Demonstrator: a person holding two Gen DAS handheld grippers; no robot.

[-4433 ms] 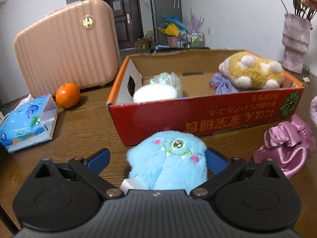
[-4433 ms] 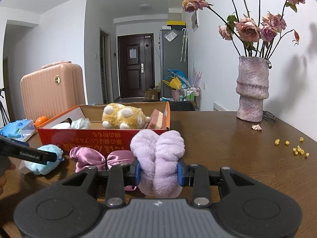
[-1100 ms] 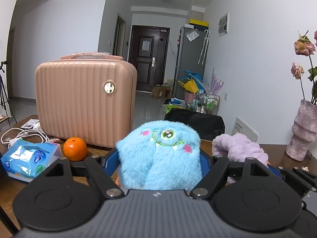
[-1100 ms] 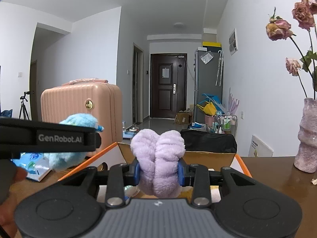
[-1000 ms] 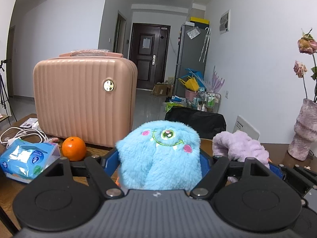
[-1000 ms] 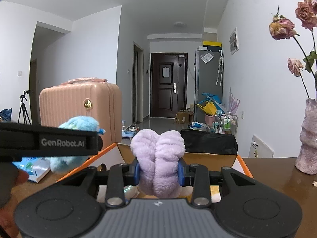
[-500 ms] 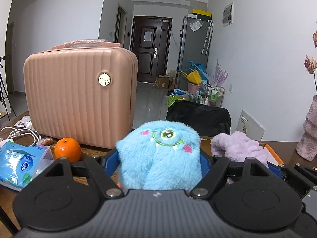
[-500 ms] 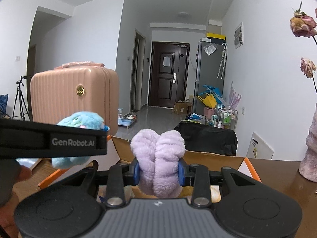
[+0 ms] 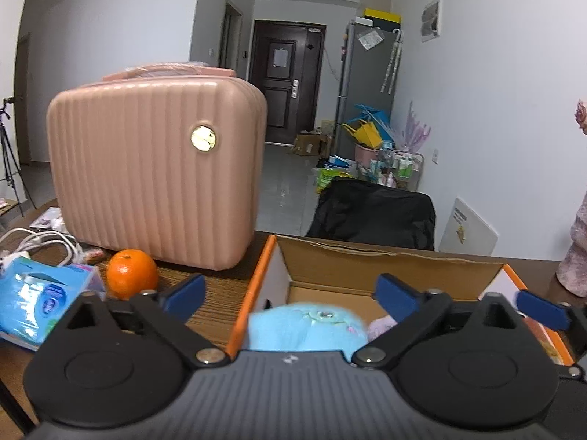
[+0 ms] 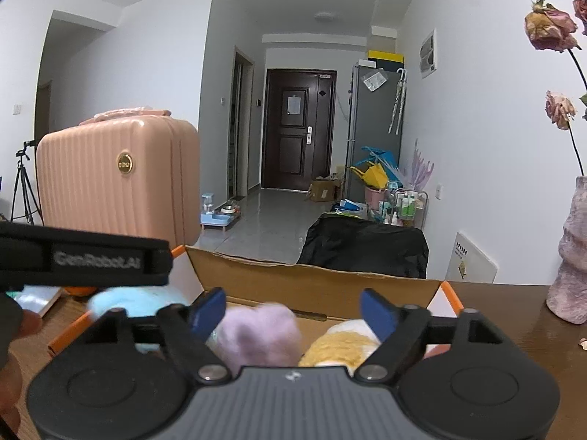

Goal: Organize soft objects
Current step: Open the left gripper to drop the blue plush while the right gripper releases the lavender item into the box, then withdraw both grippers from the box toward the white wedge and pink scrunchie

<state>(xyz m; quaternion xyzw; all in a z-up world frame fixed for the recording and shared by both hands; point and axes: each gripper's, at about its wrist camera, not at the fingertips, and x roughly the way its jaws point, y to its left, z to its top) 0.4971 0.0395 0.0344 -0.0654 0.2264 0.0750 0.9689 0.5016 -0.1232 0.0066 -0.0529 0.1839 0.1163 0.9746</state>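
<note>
The wooden worktop [image 9: 220, 289] carries a cardboard box [image 9: 385, 264]. Beside the box, an orange [image 9: 132, 273] is shown only by the left view. Both sets of jaws are opening, wide, above the blue plush [image 9: 308, 326] and purple plush [image 10: 260, 333].

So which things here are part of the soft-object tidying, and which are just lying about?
Part of the job:
- blue plush monster
- purple plush
- yellow plush
- cardboard box
- left gripper and right gripper, both opening, pads off the toys

Lying about:
- pink suitcase
- orange
- tissue pack
- white cables
- vase
</note>
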